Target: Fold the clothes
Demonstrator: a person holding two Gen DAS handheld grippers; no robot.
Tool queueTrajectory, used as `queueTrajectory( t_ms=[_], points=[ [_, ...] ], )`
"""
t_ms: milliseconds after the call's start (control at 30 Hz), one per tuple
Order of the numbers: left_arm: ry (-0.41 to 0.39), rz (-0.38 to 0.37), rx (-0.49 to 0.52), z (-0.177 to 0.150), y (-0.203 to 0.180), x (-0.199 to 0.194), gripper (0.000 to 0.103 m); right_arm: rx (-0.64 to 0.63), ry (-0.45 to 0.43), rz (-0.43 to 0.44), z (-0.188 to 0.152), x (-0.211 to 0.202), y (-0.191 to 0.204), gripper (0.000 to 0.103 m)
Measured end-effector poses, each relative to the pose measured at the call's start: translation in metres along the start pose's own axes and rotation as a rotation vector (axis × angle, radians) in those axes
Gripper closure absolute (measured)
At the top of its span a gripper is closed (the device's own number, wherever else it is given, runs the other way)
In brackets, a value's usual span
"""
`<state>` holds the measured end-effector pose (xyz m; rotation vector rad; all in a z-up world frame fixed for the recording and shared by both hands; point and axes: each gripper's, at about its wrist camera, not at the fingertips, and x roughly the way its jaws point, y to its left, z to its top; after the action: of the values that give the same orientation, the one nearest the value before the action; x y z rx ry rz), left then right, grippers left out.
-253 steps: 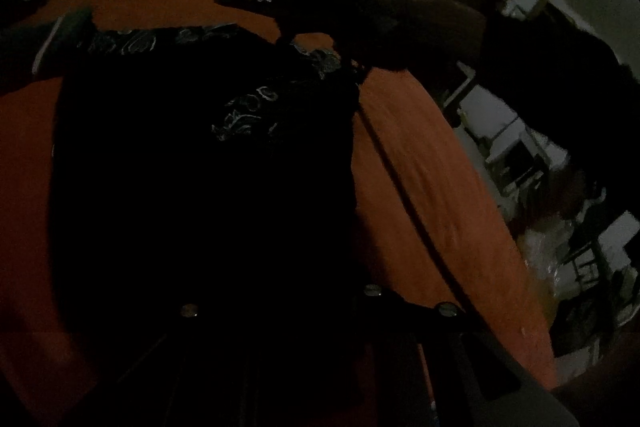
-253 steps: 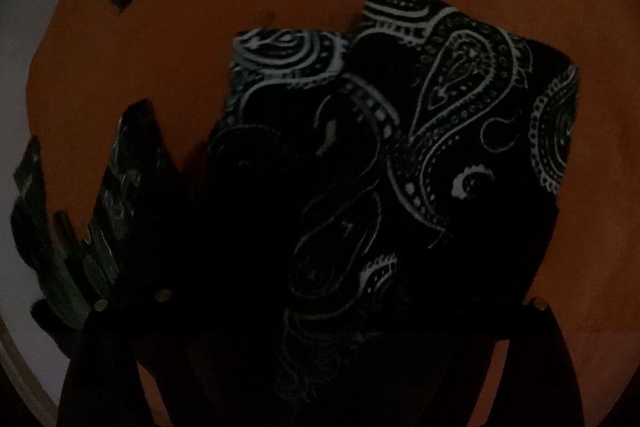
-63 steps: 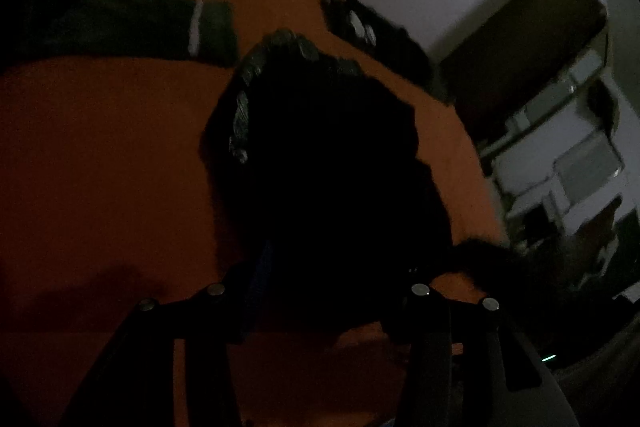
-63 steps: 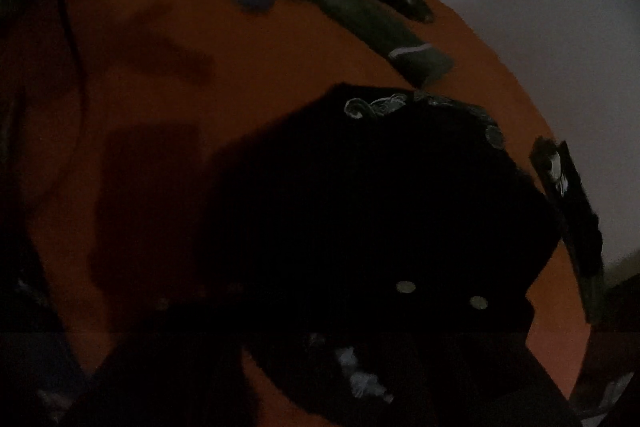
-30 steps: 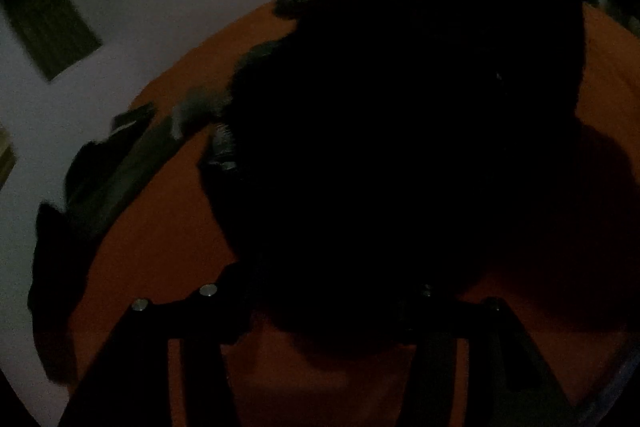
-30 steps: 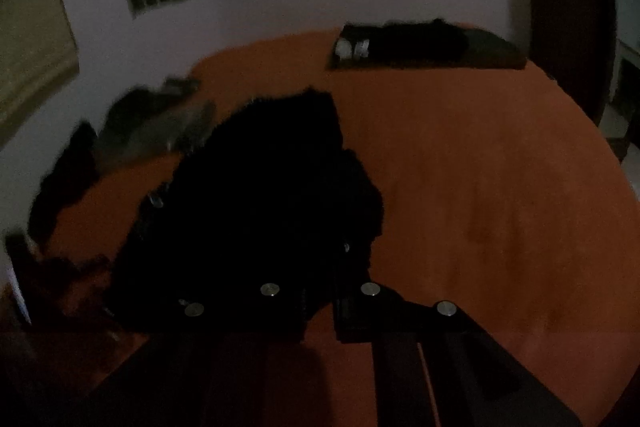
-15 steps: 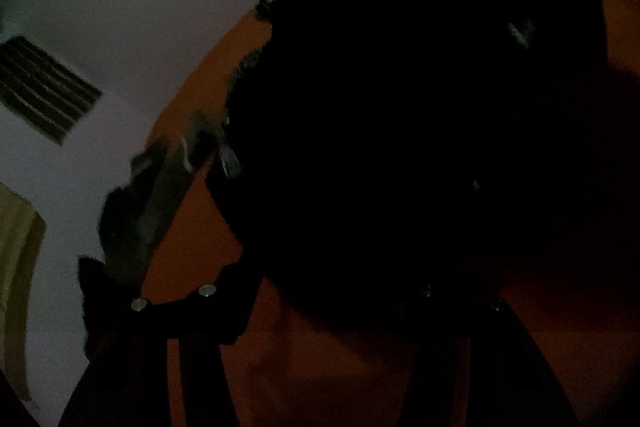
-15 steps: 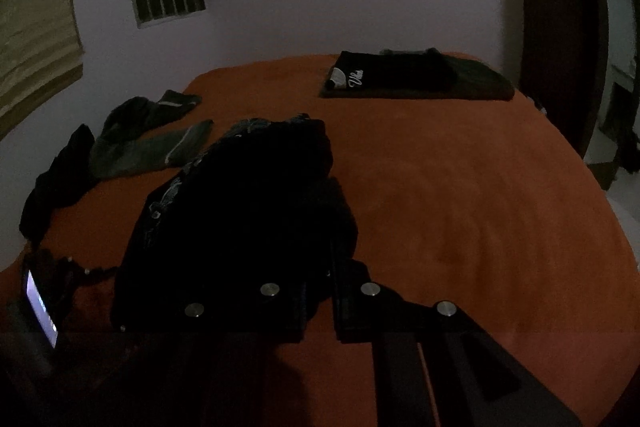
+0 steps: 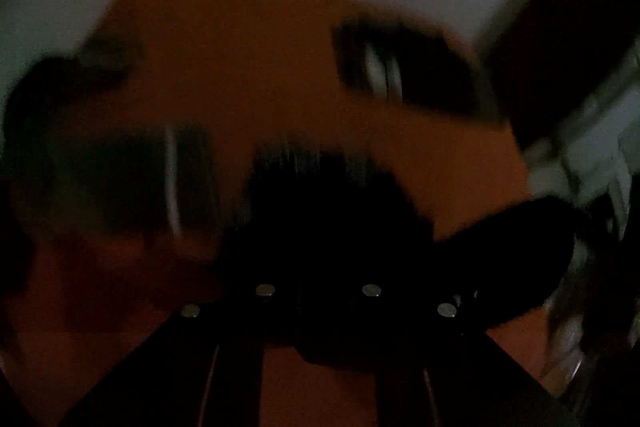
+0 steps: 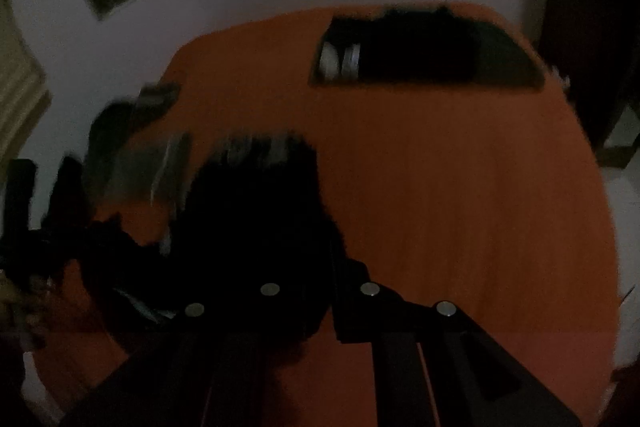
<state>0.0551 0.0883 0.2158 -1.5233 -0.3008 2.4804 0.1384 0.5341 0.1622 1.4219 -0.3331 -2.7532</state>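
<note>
Left wrist view, dim and blurred: the left gripper (image 9: 318,291) has its jaws closing with the black garment (image 9: 332,211) between them, the cloth hanging over the orange bed (image 9: 248,39). Right wrist view: the right gripper (image 10: 320,289) has jaws clamped on the same black garment (image 10: 256,219); a folded dark pile (image 10: 424,51) lies at the bed's far end.

The left black two-finger gripper (image 9: 318,307) had broad, dark fingers, each bearing two small round silver studs. The right black two-finger gripper (image 10: 320,301) looked alike, with slim reddish slots running back behind its jaws.
</note>
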Motion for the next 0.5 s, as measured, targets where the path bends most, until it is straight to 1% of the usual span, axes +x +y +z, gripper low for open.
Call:
queueTrajectory(
  t_ms=[67, 100, 133, 200, 233, 267, 300, 333, 367, 400, 433, 500],
  points=[
    [-0.033, -0.076, -0.104, 0.064, -0.004, -0.04, 0.091, 0.018, -0.017, -0.016, 0.076, -0.02, 0.0, 0.095],
    [-0.059, -0.102, -0.146, 0.093, -0.009, -0.065, 0.091, 0.027, -0.026, -0.023, 0.114, -0.031, -0.001, 0.095],
    [-0.089, -0.122, -0.177, 0.12, -0.014, -0.09, 0.091, 0.034, -0.054, -0.033, 0.149, -0.048, 0.002, 0.095],
    [-0.187, -0.105, -0.143, 0.162, -0.034, -0.147, 0.091, 0.043, -0.13, -0.028, 0.203, -0.096, 0.014, 0.095],
    [-0.221, -0.1, -0.132, 0.171, -0.039, -0.167, 0.091, 0.034, -0.177, -0.027, 0.225, -0.124, 0.023, 0.095],
    [-0.253, -0.114, -0.137, 0.173, -0.04, -0.186, 0.091, 0.008, -0.226, -0.037, 0.241, -0.152, 0.034, 0.095],
    [-0.282, -0.13, -0.142, 0.176, -0.041, -0.203, 0.091, -0.024, -0.269, -0.047, 0.252, -0.18, 0.045, 0.095],
    [-0.299, -0.149, -0.139, 0.175, -0.041, -0.211, 0.091, -0.046, -0.296, -0.053, 0.258, -0.2, 0.052, 0.095],
    [-0.319, -0.159, -0.123, 0.168, -0.041, -0.22, 0.091, -0.061, -0.31, -0.057, 0.26, -0.213, 0.056, 0.095],
    [-0.325, -0.152, -0.11, 0.161, -0.041, -0.22, 0.09, -0.082, -0.321, -0.063, 0.256, -0.223, 0.061, 0.095],
    [-0.32, -0.145, -0.1, 0.15, -0.036, -0.209, 0.087, -0.105, -0.332, -0.068, 0.251, -0.234, 0.065, 0.095],
    [-0.309, -0.133, -0.08, 0.126, -0.026, -0.188, 0.087, -0.132, -0.325, -0.061, 0.227, -0.235, 0.065, 0.095]
  ],
)
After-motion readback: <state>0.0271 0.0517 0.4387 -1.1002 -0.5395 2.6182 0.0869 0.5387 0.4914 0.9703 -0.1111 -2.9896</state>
